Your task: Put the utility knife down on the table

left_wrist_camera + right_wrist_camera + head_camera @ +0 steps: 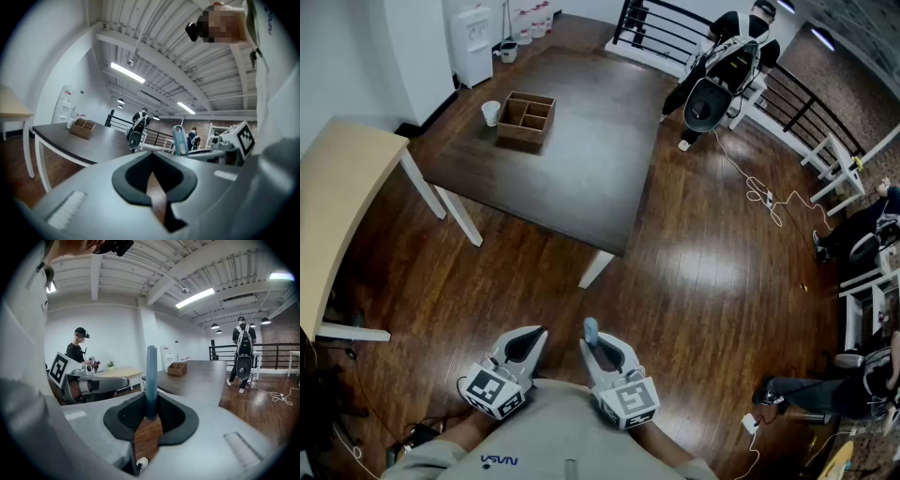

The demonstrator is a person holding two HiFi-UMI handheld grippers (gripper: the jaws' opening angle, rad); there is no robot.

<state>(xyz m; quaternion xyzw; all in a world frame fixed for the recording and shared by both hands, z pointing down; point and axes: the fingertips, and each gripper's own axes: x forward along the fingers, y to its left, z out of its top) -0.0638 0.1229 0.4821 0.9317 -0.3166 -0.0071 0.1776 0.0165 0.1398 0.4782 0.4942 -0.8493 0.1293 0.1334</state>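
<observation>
The blue utility knife (591,328) stands upright between the jaws of my right gripper (596,345), which is shut on its lower end. In the right gripper view the knife (151,376) rises straight out of the pads of that gripper (151,401). My left gripper (528,341) sits beside it on the left, jaws together with nothing in them (150,157). Both are held close to my body, over the wooden floor and well short of the dark table (572,159). In the left gripper view the knife (179,139) shows to the right.
A wooden divided box (526,119) and a white cup (491,112) stand at the dark table's far left. A pale wooden table (337,197) is on the left. A person with a backpack (722,66) stands by the railing; cables (769,197) lie on the floor.
</observation>
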